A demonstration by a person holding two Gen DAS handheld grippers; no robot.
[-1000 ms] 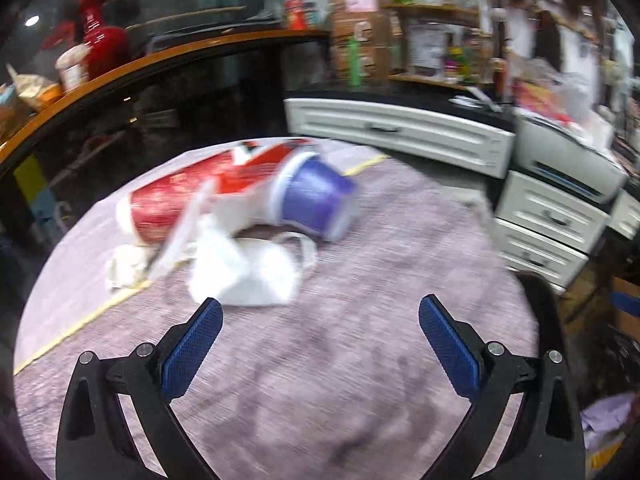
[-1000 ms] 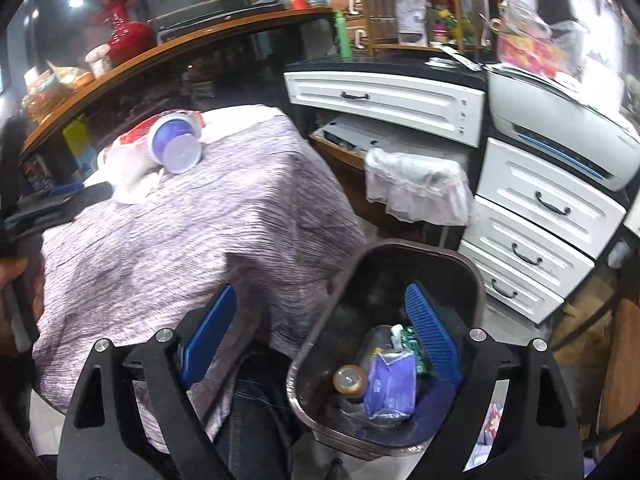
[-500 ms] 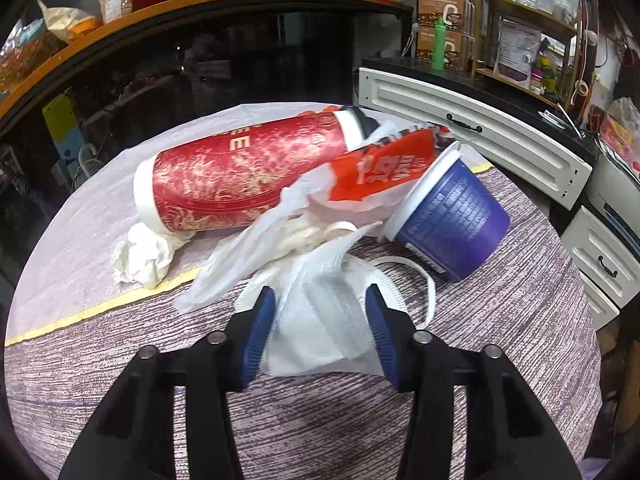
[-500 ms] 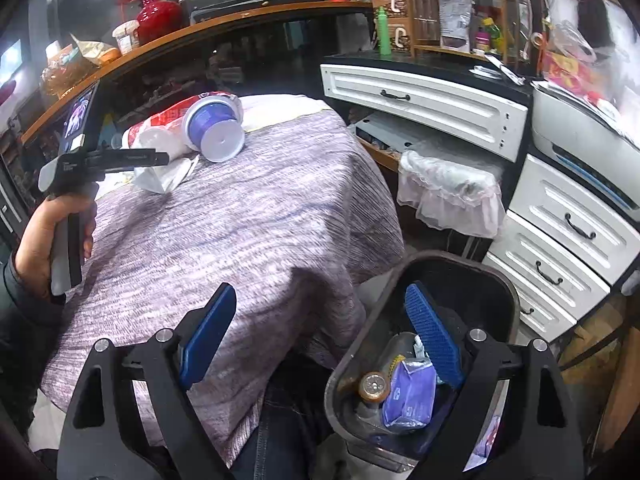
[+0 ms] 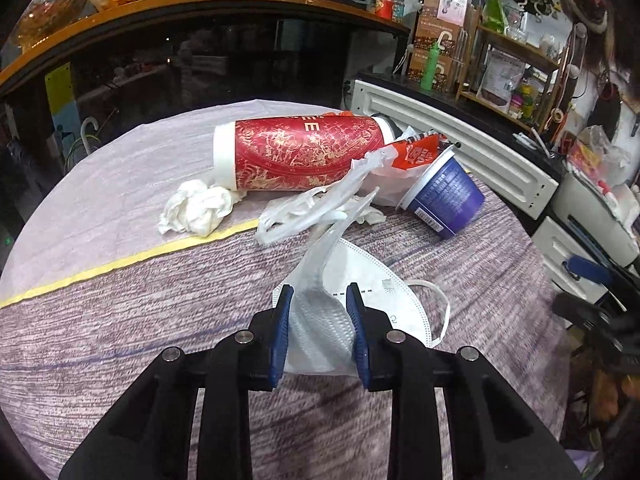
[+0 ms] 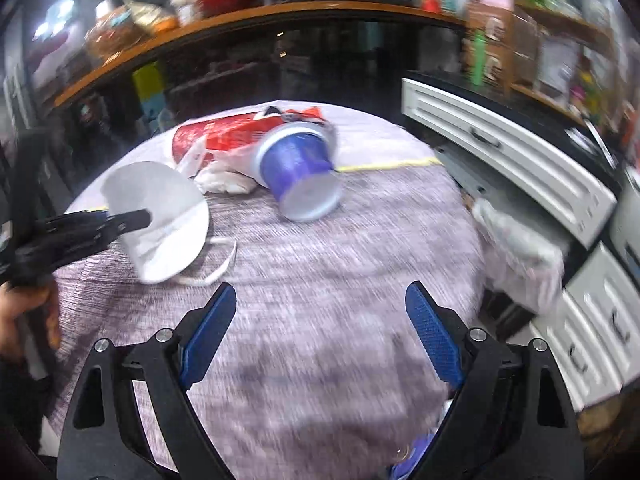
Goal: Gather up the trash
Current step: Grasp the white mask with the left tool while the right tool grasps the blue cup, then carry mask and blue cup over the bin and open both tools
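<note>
On the table (image 5: 120, 300), under a mauve striped cloth with a yellow band across it, the trash lies around a toppled red cup (image 5: 304, 154). A crumpled tissue (image 5: 196, 208) sits at the cup's white base, a blue tub (image 5: 444, 196) lies on its side just past the cup's mouth, and a torn white bag (image 5: 320, 208) spills in front of the cup, toward the camera. A white mask (image 5: 348, 312) lies nearer still. Behind the cup runs a curved wooden shelf (image 5: 200, 4) over dark glass; white drawers (image 5: 460, 152) stand to its right.

The left wrist view shows the left hand-held gripper (image 5: 320, 320) with its jaws closing, the mask between the blue pads. Only the right wrist view shows the mask lifted at an angle off the cloth, a hand (image 6: 20, 316) on the left gripper's handle, and the right hand-held gripper (image 6: 320, 320) gaping wide with nothing between its pads, over bare cloth in front of the tub; that view is blurred.

A second ago the left jaws stood wide and well short of the mask, and the right gripper hung over a bin beside the table.
</note>
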